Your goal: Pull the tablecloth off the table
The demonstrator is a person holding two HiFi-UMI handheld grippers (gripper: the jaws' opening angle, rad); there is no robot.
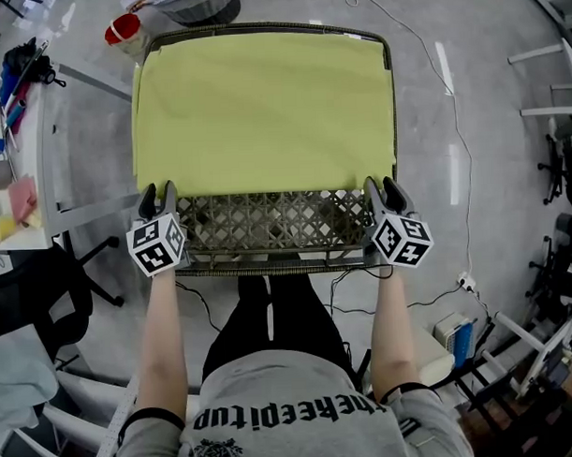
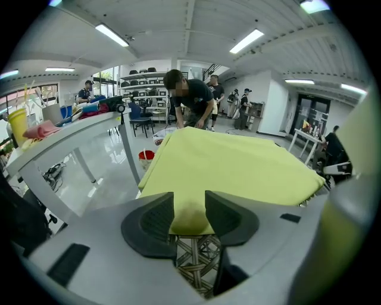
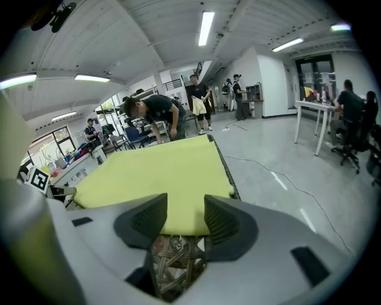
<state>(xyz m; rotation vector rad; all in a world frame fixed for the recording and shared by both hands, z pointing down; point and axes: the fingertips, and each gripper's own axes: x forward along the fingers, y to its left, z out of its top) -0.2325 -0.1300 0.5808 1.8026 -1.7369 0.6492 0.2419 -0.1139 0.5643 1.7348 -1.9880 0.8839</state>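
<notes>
Straight ahead of both tongs: a table [image 1: 267,228] with a woven lattice top and a dark rim.

Over most of it, reaching away from the tongs: a yellow-green tablecloth [image 1: 263,111]. Lies flat and still covers the table's far part. Ends with its near edge right at the tips of the tongs, with a strip of bare lattice below and behind those tips.

Behind the tongs, two bare forearms and a grey shirt [image 1: 292,415] with dark lettering printed across it. Seen upside down from the head view, too uncertain to spell out.

At the cloth's near left corner, the left tongs [image 1: 157,195]. Stand wide apart, with the cloth's edge lying in the gap and lattice below; pads not pressed on the fabric.

At the near right corner, the right tongs [image 1: 385,189]. Same state: wide, cloth edge between the two pads, nothing clamped.

Just behind each pair of tips, a cube with black-and-white square markers: left cube [image 1: 156,244], right cube [image 1: 402,239]. No letters on them, only patterns.

Far beyond the left tongs, past the cloth's far left corner, a red bucket [image 1: 122,30] on the floor.

Beyond the right tongs, off the table's side, a thin white cable [image 1: 457,123] along the floor.
</notes>
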